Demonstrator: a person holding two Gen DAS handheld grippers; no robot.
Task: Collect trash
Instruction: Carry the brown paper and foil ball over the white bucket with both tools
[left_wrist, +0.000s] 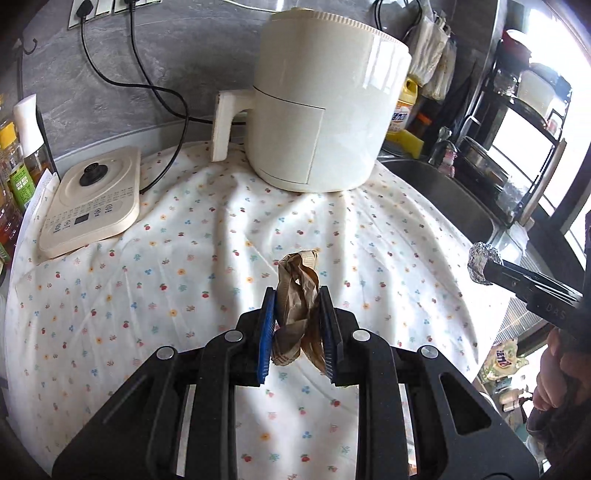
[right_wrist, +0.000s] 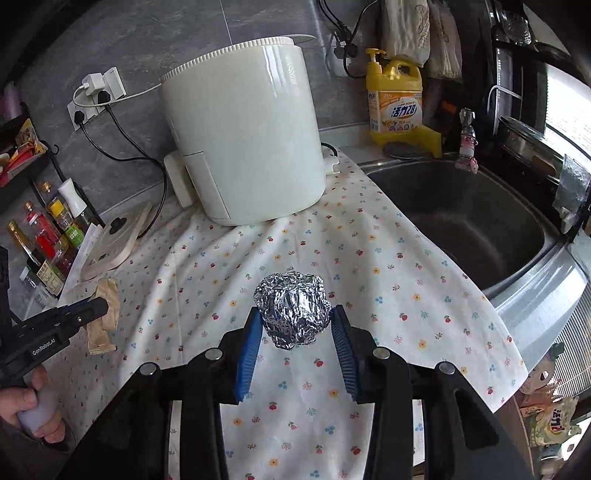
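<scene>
My left gripper (left_wrist: 296, 295) is shut on a crumpled brown paper wrapper (left_wrist: 297, 291) and holds it above the flowered cloth (left_wrist: 184, 258). The wrapper (right_wrist: 103, 314) and the left gripper (right_wrist: 99, 308) also show at the left of the right wrist view. My right gripper (right_wrist: 295, 314) is shut on a ball of crumpled aluminium foil (right_wrist: 293, 308), held above the cloth (right_wrist: 388, 277). The foil ball (left_wrist: 482, 264) and the right gripper (left_wrist: 491, 264) show at the right edge of the left wrist view.
A white air fryer (left_wrist: 325, 99) stands at the back of the cloth. A cream kettle base (left_wrist: 92, 206) lies at the left with sauce bottles (right_wrist: 44, 240) beside it. A steel sink (right_wrist: 461, 221) is to the right, with a yellow detergent bottle (right_wrist: 395, 99) behind it.
</scene>
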